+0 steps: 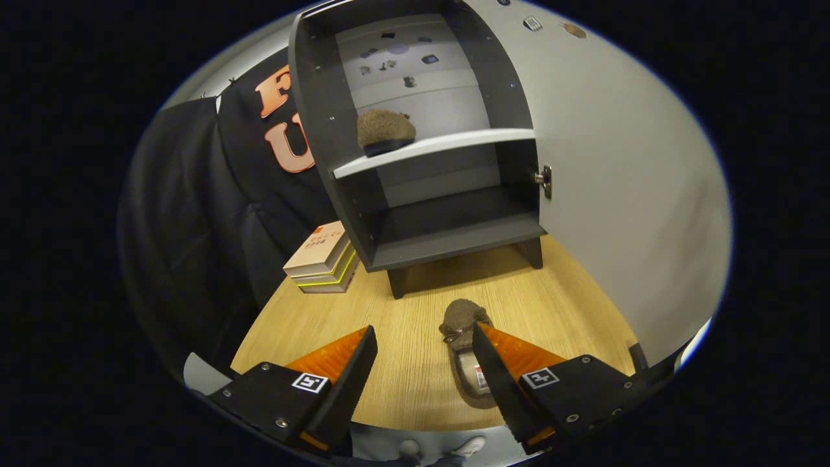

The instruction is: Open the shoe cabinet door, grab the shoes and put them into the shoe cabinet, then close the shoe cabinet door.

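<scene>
The dark grey shoe cabinet (454, 237) stands on the wooden table with its white door (616, 181) swung wide to the right. One brown fuzzy slipper (384, 131) rests on the cabinet's white middle shelf (454, 144), at its left end. A second brown slipper (465, 337) lies on the table in front of the cabinet, toe toward it, just inside my right finger, which overlaps its right side. My gripper (423, 340) is open and hovers above the table, nothing pressed between its fingers.
A stack of books (322, 259) lies on the table to the left of the cabinet. Black cloth hangs behind and to the left. The bottom compartment (454, 217) of the cabinet holds nothing. The table's near edge lies just under my fingers.
</scene>
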Demonstrator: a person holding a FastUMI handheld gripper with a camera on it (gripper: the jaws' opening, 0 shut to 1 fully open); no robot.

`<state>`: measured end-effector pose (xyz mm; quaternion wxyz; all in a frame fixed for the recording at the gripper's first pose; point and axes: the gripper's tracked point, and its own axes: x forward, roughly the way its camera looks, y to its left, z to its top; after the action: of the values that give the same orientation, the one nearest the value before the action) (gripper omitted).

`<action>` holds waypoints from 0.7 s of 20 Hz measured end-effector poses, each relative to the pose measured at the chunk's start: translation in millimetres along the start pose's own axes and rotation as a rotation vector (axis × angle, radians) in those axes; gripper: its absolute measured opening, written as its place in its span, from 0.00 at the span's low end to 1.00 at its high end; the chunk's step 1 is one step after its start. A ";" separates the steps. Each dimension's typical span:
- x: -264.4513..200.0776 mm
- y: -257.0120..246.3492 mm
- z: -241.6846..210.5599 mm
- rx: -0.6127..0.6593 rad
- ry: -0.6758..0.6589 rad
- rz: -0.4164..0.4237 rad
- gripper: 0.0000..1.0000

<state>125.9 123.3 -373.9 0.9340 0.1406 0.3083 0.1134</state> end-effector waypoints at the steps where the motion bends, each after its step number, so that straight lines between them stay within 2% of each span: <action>1: 11.9 -4.3 -13.1 0.020 0.028 -0.002 0.92; 8: 72.2 -29.3 -73.5 0.117 0.163 0.014 0.85; 10: 85.5 -26.0 -79.5 0.131 0.177 0.041 0.83; 14: 111.7 -20.9 -80.1 0.129 0.173 0.073 0.73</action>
<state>167.4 152.5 -503.3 0.8882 0.2011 0.3892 0.1388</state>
